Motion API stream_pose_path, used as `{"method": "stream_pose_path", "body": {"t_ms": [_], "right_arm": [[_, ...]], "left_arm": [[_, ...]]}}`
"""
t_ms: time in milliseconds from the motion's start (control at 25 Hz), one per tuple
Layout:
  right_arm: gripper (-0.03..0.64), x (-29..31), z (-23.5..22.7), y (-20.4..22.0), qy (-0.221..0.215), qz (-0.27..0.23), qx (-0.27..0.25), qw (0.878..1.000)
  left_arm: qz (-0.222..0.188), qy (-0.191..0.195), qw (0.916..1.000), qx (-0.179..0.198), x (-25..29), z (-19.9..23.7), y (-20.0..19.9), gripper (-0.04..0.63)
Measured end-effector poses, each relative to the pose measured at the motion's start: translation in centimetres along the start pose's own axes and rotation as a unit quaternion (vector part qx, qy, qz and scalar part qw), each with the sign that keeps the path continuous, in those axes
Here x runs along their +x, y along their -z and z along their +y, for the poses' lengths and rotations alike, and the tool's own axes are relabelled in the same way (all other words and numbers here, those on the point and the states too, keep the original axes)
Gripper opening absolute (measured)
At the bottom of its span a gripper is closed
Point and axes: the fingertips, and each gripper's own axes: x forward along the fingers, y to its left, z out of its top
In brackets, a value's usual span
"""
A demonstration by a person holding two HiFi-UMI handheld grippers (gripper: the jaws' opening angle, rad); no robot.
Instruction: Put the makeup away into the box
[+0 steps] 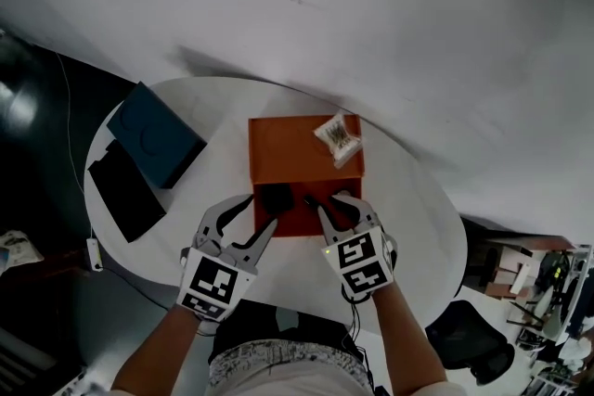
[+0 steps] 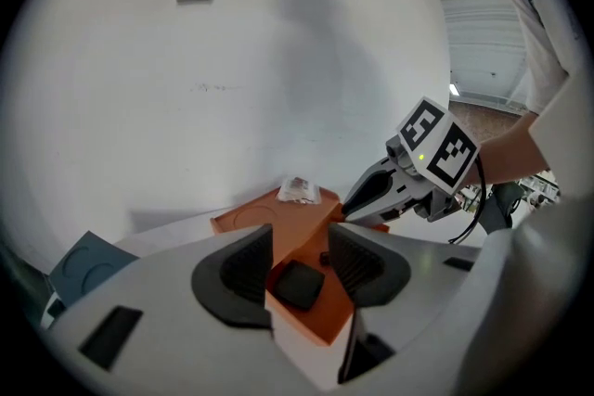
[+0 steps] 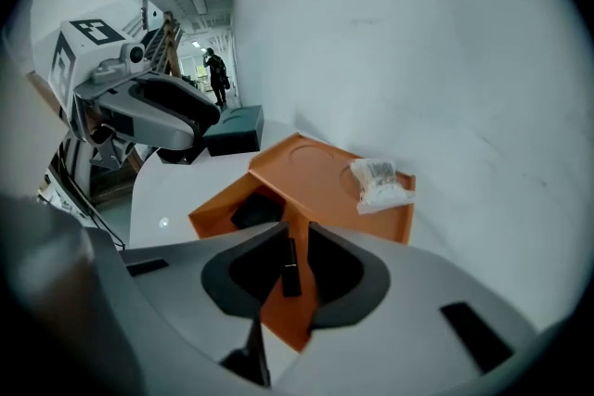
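on the left of the round white desk (image 1: 408, 227) stands a dark blue box (image 1: 156, 133), with a flat black slab (image 1: 128, 185) lying just beside it on the near side; what the slab is cannot be told. to the right of these, near the desk's front edge, the left gripper (image 1: 263, 210) points at the near left corner of the orange box (image 1: 297, 153) in the middle of the desk. its jaws stand wide apart and have hold of nothing. in the left gripper view the box's near corner shows in the gap between them, with no pad pressing on it. inside the box, in the near sunken part, a black compact (image 1: 274, 198) lies flat toward the left. a slim black stick (image 3: 291, 272) lies on the orange floor just to its right, apart from the compact. the right gripper (image 1: 331, 205) hangs over the near right part of the box, tilted steeply down. its jaws are drawn close with only a narrow slot between them. the right gripper view shows the stick through that slot, lying down in the box and not clamped, so this gripper carries nothing. farther right and back, a clear packet (image 1: 338, 136) rests at the box's far right corner, well apart from both grippers.
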Motion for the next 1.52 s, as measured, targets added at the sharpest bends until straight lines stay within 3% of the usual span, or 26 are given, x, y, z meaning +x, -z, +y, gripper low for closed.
{"method": "stream_pose_path", "body": {"t_ms": [520, 800, 1120, 1520], "right_arm": [[0.064, -7.0, 0.7, -2.5, 0.023, -0.084, -0.004, 0.996], [0.054, -11.7, 0.9, -5.9, 0.049, -0.151, -0.016, 0.987], [0.037, -15.8, 1.2, -8.4, 0.068, -0.214, -0.012, 0.974], [0.018, -18.7, 1.1, -9.0, 0.083, -0.247, -0.001, 0.965]], "left_arm": [[-0.04, -0.019, 0.9986, 0.027, -3.8, -2.4, -3.7, 0.209], [-0.071, -0.032, 0.996, 0.043, -6.2, -3.3, -6.4, 0.209], [-0.105, -0.037, 0.9934, 0.03, -8.2, -3.9, -8.3, 0.198], [-0.141, -0.042, 0.9882, 0.044, -10.1, -4.8, -10.8, 0.184]]}}
